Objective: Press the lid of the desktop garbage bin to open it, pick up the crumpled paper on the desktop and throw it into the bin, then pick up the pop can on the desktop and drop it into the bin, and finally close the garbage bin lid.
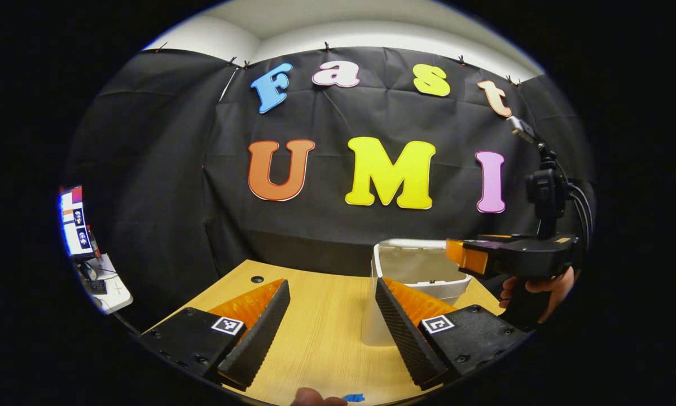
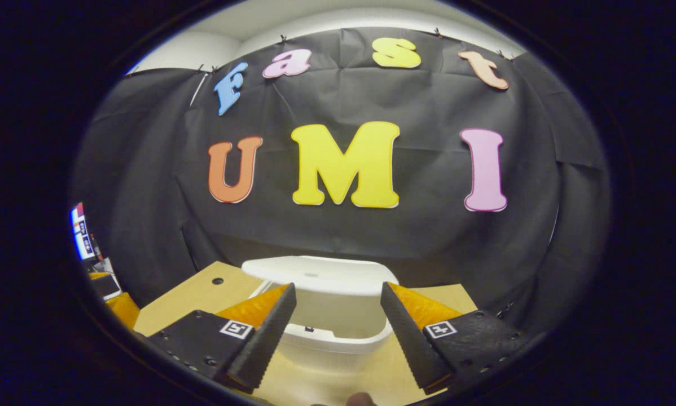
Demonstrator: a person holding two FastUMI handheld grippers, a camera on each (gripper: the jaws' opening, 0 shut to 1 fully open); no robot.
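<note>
The right gripper (image 2: 338,332) has its fingers spread wide with nothing between them, hanging just in front of the garbage bin (image 2: 338,338), level with the raised lid (image 2: 315,274). In the left gripper view that same gripper (image 1: 456,254) reaches in from the right edge over the bin's open mouth, a hand (image 1: 535,287) on its grip; there I cannot tell how its jaws stand. The left gripper (image 1: 332,332) is also wide open and holds nothing, set low over the worktop (image 1: 321,332) with the bin just beside its right finger.

The bin stands toward the far edge of the worktop, close to the black cloth wall. Its lid is up, so the opening press looks done. The bin's inside is too hidden to tell whether anything has gone in, and neither the crumpled paper nor the pop can can be made out on the bare wood that shows. With both grippers empty and the right one at the lid, I judge this to be either just after opening or just before closing; I cannot tell which.

Room to move: bare worktop runs from the near edge up the middle to the left far corner, where a small round hole (image 1: 257,279) sits. Behind the bin the cloth leaves little room, and a side table with a screen (image 1: 73,223) lies off the left edge
</note>
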